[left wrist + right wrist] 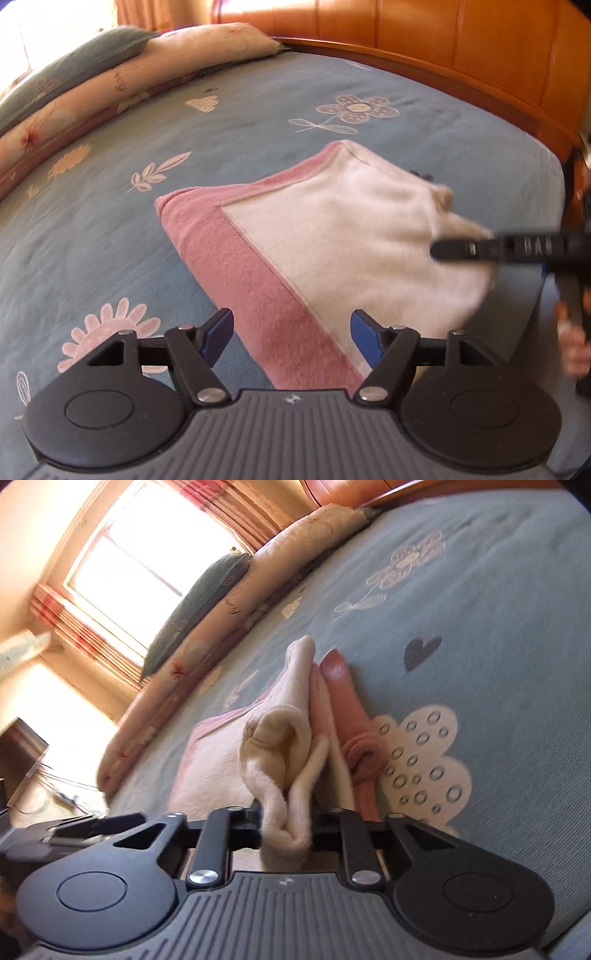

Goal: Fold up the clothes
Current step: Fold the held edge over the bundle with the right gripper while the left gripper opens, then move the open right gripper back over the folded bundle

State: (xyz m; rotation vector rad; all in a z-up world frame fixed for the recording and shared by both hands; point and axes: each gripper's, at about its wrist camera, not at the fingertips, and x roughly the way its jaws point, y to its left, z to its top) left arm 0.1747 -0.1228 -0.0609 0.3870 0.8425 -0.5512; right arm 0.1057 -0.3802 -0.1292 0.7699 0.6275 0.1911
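Note:
A cream garment with a pink band (354, 236) lies folded on the blue flowered bedspread (110, 236). My left gripper (292, 334) hovers over its near pink edge, jaws open, blue pads (218, 332) clear of the cloth. My right gripper (454, 249) reaches in from the right at the garment's cream corner. In the right wrist view, that gripper (286, 827) is shut on a bunched fold of the cream garment (273, 760), which hides its fingertips. A pink sleeve (343, 698) lies beside the fold.
Rolled quilts and pillows (110, 81) line the bed's far left side. A wooden headboard (443, 40) runs along the back and right. A person's hand (576, 350) shows at the right edge. A bright window with striped curtains (147, 565) is beyond the bed.

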